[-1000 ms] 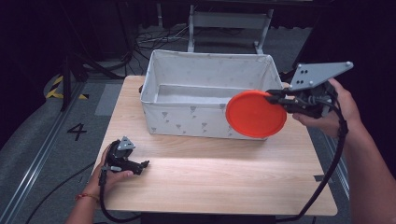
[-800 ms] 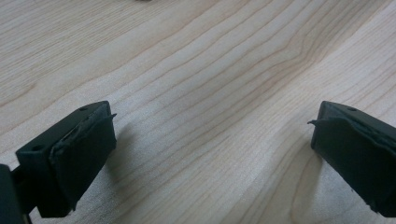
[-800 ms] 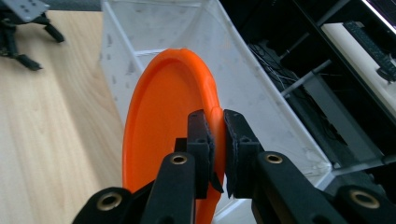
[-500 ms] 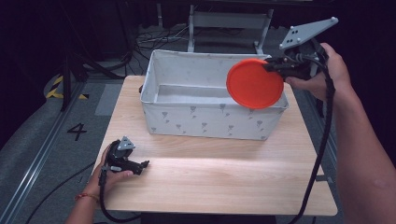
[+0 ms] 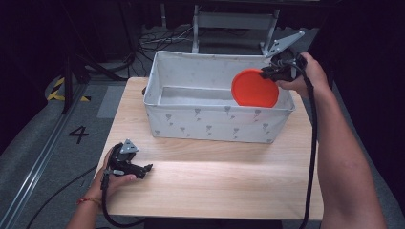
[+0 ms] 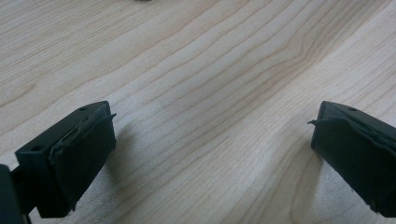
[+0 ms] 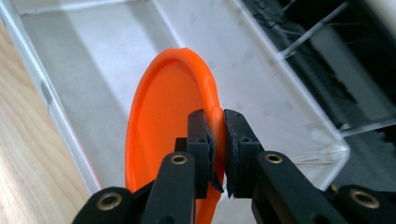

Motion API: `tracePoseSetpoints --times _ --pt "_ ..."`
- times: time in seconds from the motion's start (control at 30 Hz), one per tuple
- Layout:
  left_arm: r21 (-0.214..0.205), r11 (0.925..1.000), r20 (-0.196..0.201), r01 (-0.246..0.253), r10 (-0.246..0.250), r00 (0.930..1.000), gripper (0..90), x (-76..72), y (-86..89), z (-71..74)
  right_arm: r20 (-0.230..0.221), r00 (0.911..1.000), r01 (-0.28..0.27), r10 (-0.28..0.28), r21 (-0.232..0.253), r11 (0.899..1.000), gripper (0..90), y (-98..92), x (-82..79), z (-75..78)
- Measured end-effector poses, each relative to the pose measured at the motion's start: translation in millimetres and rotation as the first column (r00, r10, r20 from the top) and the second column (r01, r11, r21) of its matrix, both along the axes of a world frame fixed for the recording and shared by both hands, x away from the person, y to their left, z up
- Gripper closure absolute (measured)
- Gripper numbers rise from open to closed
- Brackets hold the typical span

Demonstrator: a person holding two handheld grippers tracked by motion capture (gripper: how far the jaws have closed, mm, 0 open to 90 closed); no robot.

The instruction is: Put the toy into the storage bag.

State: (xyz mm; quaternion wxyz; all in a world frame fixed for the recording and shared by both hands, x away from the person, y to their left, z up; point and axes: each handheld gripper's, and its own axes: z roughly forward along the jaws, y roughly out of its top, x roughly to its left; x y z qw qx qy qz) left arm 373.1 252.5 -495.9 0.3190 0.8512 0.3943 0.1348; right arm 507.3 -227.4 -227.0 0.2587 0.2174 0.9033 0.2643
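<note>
An orange plate point(image 5: 254, 88) hangs on edge inside the right end of a white fabric bin point(image 5: 217, 126). My right gripper point(image 5: 265, 72) is shut on the plate's rim, held over the bin's far right corner. In the right gripper view the two jaws pinch the orange plate point(image 7: 168, 126) at its rim, with the right gripper point(image 7: 217, 140) above the bin's pale floor point(image 7: 93, 70). My left gripper point(image 5: 145, 170) rests low on the wooden table point(image 5: 215, 186) at the near left. Its jaws stand open over bare wood, the left gripper point(image 6: 212, 154) holding nothing.
The bin takes up the far half of the table. Bare wood lies in front of it and to the right. Cables and a metal frame point(image 5: 234, 21) sit on the floor behind the table. A floor mark "4" point(image 5: 79, 134) is at the left.
My right gripper carried the orange plate from in front of the bin's right side up over its rim and down into the bin. The left gripper stayed put.
</note>
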Motion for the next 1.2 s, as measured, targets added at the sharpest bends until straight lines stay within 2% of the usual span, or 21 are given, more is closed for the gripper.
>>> tracePoseSetpoints --times 0.13,0.2,0.33,0.37,0.47,0.6,0.83,1.0,1.1,1.17,1.2 --pt "0.0 1.0 0.0 0.0 0.0 1.0 0.2 0.0 0.0 0.0 -0.042 0.999 -0.012 0.011 -0.023 1.0 82.3 -1.4 5.4 -21.2" --pt "-0.002 1.0 -0.002 0.001 -0.001 1.0 0.2 0.0 -0.1 -0.1 -0.065 0.9977 -0.023 0.02 -0.05 0.998 82.3 -2.8 7.2 -30.9" --pt "-0.002 1.0 -0.001 0.0 0.0 1.0 0.2 0.1 0.0 -0.1 -0.118 0.9922 -0.051 0.042 -0.077 0.996 82.3 -6.3 9.3 -47.7" --pt "-0.001 1.0 -0.001 0.0 0.0 1.0 0.2 -0.1 0.0 0.0 -0.118 0.9922 -0.051 0.042 -0.077 0.996 82.3 -6.3 9.3 -47.7" --pt "0.0 1.0 0.001 0.0 0.0 1.0 0.2 0.0 0.0 0.0 -0.156 0.9863 -0.071 0.052 -0.12 0.99 82.3 -7.5 8.2 -61.1" --pt "0.0 1.0 0.0 0.0 0.0 1.0 0.2 0.0 0.0 0.0 -0.173 0.983 -0.084 0.062 -0.122 0.989 82.3 -10.8 6.7 -68.8" --pt "-0.002 1.0 -0.002 0.0 0.0 1.0 0.2 -0.2 -0.1 -0.1 -0.207 0.975 -0.118 0.082 -0.169 0.978 82.1 -8.1 5.5 -82.2" --pt "-0.001 1.0 -0.004 -0.003 0.003 1.0 0.2 -0.5 -0.2 0.0 -0.231 0.969 -0.138 0.088 -0.211 0.968 82.0 -6.5 6.5 -82.7" --pt "-0.003 1.0 -0.005 -0.003 0.003 1.0 0.2 -0.4 -0.3 -0.1 -0.249 0.9638 -0.151 0.095 -0.22 0.964 82.0 -4.9 7.9 -83.9" --pt "-0.003 1.0 -0.005 -0.003 0.003 1.0 0.2 -0.4 -0.3 -0.1 -0.274 0.9573 -0.157 0.092 -0.226 0.961 81.9 -3.7 10.0 -87.3" --pt "-0.003 1.0 -0.005 -0.003 0.003 1.0 0.2 -0.4 -0.3 -0.1 -0.275 0.9573 -0.157 0.09 -0.231 0.96 81.9 -3.1 10.3 -88.1"
